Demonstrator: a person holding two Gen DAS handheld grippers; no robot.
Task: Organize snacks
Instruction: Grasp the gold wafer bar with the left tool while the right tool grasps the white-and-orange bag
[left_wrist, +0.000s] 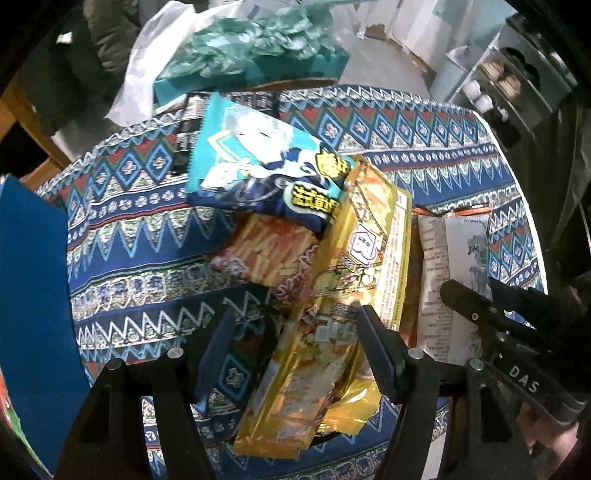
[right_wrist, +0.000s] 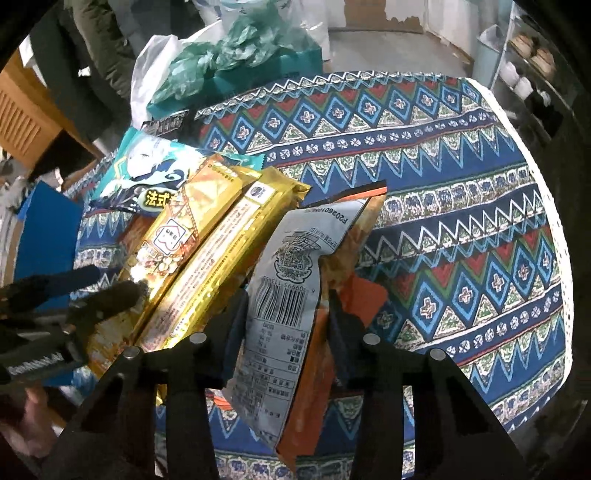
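A pile of snacks lies on the patterned tablecloth (left_wrist: 129, 221). It holds a teal bag (left_wrist: 255, 158), a pack printed with fries (left_wrist: 269, 251), a long gold snack bag (left_wrist: 362, 251) and an orange bag with a silver printed back (right_wrist: 288, 280). My left gripper (left_wrist: 295, 332) points down over the near end of the gold bag. Its jaws straddle the bag, and cloth shows between the left finger and the foil, so it is open. My right gripper (right_wrist: 286, 310) is shut on the orange bag, both pads against its sides.
A blue box (left_wrist: 29, 277) stands at the table's left edge. At the far edge are a teal box with crumpled green tissue (left_wrist: 251, 48), a white plastic bag (left_wrist: 147, 66) and dark packets (left_wrist: 192, 110). A shelf (left_wrist: 509, 85) stands beyond the right rim. A hand holds each gripper.
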